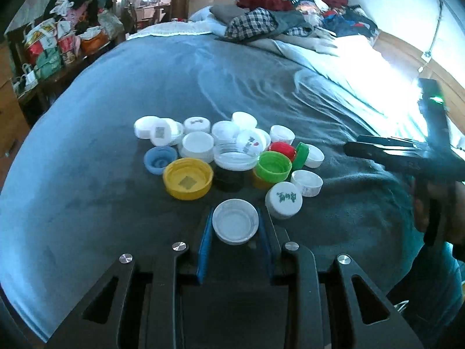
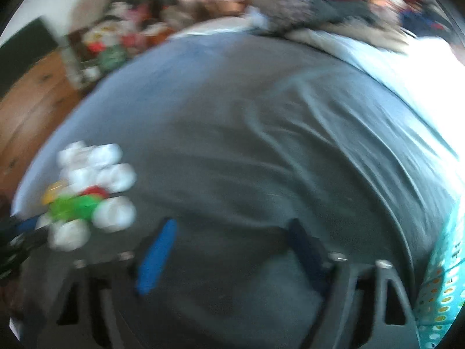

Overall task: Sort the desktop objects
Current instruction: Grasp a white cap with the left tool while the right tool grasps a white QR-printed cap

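A pile of bottle caps lies on a grey blanket (image 1: 87, 174): several white ones, a yellow cap (image 1: 187, 178), a blue cap (image 1: 160, 160), a green cap (image 1: 273, 166) and a red cap (image 1: 282, 149). My left gripper (image 1: 235, 224) has its blue pads on both sides of a white cap (image 1: 235, 221), open side up, at the near edge of the pile. My right gripper (image 2: 231, 226) is open and empty over bare blanket; its view is blurred, with the cap pile (image 2: 90, 192) at its left. The right gripper also shows in the left wrist view (image 1: 407, 157).
The blanket covers a bed. Heaped clothes (image 1: 276, 14) lie at the far end. A cluttered table with bags (image 1: 52, 46) stands to the far left. A patterned teal cloth (image 2: 441, 290) hangs at the right edge.
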Action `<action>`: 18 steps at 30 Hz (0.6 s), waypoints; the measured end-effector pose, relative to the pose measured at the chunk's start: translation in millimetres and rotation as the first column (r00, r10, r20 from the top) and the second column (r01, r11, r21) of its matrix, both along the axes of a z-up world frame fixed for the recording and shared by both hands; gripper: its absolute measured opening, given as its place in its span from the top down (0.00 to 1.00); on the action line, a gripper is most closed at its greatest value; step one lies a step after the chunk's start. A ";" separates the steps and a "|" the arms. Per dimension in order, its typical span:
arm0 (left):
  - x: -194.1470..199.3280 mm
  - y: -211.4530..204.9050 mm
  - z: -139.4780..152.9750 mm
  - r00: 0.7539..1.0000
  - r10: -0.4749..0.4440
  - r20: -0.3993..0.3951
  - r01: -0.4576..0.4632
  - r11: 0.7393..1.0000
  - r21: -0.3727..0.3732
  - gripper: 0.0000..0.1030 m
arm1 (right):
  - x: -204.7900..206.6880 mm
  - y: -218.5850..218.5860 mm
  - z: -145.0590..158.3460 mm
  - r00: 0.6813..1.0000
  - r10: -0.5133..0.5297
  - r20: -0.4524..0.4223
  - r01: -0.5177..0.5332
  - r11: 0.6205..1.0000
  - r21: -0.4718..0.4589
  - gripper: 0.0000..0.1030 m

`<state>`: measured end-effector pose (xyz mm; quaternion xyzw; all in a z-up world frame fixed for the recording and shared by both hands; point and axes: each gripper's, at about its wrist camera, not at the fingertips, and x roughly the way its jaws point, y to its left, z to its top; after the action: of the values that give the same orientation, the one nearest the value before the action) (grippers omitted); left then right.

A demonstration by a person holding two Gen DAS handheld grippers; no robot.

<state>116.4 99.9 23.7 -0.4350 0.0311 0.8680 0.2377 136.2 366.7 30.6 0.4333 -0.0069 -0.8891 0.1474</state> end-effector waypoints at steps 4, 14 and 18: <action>2.4 -9.2 5.5 0.999 0.032 0.001 -0.032 0.999 0.034 0.76 | 10.8 -30.0 6.2 0.986 0.165 -0.014 -0.165 0.986 -0.008 0.46; -3.9 -15.9 6.9 0.998 0.059 0.015 -0.060 0.997 0.054 0.75 | -17.0 -73.5 -18.0 0.960 0.278 0.035 -0.280 0.957 0.072 0.56; -2.4 -12.0 12.5 0.998 0.063 0.005 -0.063 0.996 0.056 0.75 | -20.2 -74.6 -15.7 0.966 0.254 0.039 -0.257 0.964 0.073 0.69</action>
<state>114.0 87.9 36.2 -0.4303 -0.0074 0.8748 0.2225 116.0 292.1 14.9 0.4492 0.0813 -0.8557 0.2438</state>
